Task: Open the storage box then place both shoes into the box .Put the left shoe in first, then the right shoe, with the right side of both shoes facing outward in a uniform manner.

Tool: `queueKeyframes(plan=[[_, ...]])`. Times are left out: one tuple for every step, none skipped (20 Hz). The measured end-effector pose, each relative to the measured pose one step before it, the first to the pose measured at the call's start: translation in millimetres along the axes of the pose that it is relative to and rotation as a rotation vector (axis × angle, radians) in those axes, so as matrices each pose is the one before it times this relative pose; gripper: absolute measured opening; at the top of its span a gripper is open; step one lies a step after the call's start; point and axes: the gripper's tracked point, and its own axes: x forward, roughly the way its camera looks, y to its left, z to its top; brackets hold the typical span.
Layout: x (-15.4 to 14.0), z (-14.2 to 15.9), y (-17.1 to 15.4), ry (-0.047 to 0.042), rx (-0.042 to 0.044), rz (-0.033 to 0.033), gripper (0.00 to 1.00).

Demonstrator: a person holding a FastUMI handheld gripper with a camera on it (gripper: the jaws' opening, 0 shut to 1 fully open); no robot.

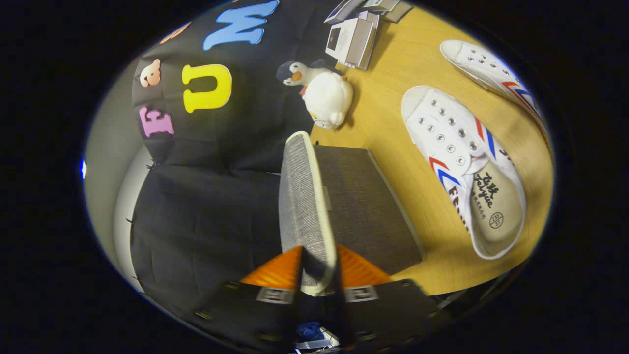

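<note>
The grey fabric lid (305, 206) of the storage box (366, 211) stands raised on edge, and my gripper (318, 273) is shut on its near rim, one finger on each face. Beside the lid lies the box's dark grey body on the wooden table. Two white shoes with red and blue stripes lie on the table beyond the box: the nearer shoe (462, 167) shows its insole, and the farther shoe (491, 71) lies past it. The whole view is rolled to one side.
A white plush penguin (322, 91) sits on the table (393, 73) just past the lid's far end. White cartons (351, 42) lie farther back. The black booth cloth hangs beside the lid, close to it.
</note>
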Motion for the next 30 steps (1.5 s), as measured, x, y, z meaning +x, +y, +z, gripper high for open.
queueKeyframes(plan=[[4.71, 0.27, 5.23, 0.00889, -0.01016, -0.00072, 0.0], [-1.38, -2.63, -0.23, 0.01186, -0.02075, -0.00265, 0.01], [-1.1, -1.86, 2.99, 0.01005, -0.01695, -0.00804, 0.01], [0.78, -1.19, 1.38, 0.00583, -0.02715, -0.01, 0.0], [-3.43, -2.07, 4.7, 0.01012, -0.02741, -0.0016, 0.0], [-0.92, -0.41, 8.75, 0.00717, -0.01914, 0.01035, 0.0], [-1.81, 0.73, 10.8, 0.00178, -0.01629, 0.01444, 0.0], [-1.24, 2.04, 10.63, 0.0005, -0.02036, 0.00986, 0.0], [-0.72, 1.22, 8.98, -0.00024, -0.02562, 0.00349, 0.0], [0.19, 0.91, 9.3, 0.00284, -0.03007, 0.00335, 0.0], [-0.73, 0.07, 6.86, -0.00006, -0.02838, 0.00062, 0.0], [-0.7, 2.01, 7.93, 0.00058, -0.02312, -0.00033, 0.0], [1.42, -0.54, 8.98, -0.00051, -0.01711, 0.00234, 0.0], [0.87, 1.22, 9.58, -0.00054, -0.01141, 0.0064, 0.0], [1.21, -0.8, 9.05, -0.00069, -0.00835, 0.00716, 0.0], [1.05, 0.12, 9.63, 0.00344, -0.0114, 0.00556, 0.0], [1.95, -0.97, 7.85, 0.0001, -0.01878, 0.00212, 0.0], [2.06, 0.72, 5.88, -0.00564, -0.03326, -0.01806, 0.0], [1.2, -0.33, 4.5, -0.00929, -0.04702, -0.0208, 0.0], [3.07, -0.48, 5.42, -0.00742, -0.0461, -0.01725, 0.0], [4.24, -3.69, 7.57, 0.00109, -0.03851, -0.01006, 0.0], [3.72, -2.55, 9.17, 0.00438, -0.02908, -0.00041, 0.0], [4.52, -3.26, 8.72, 0.00094, -0.02111, 0.00189, 0.0], [4.99, -2.0, 8.26, 0.00177, -0.01491, 0.00082, 0.0], [4.57, -3.13, 7.71, 0.00315, -0.01259, 0.00187, 0.0], [5.29, -3.24, 4.63, 0.00484, -0.01155, -0.01037, 0.0], [4.81, -4.81, 3.59, 0.00622, -0.01766, -0.0114, 0.0], [5.67, -2.24, 5.38, 0.00056, -0.01822, -0.0044, 0.0], [5.38, -3.54, 6.19, 0.00272, -0.01434, -0.00237, 0.0], [5.68, -2.87, 4.57, 0.00323, -0.0141, -0.00817, 0.0]])
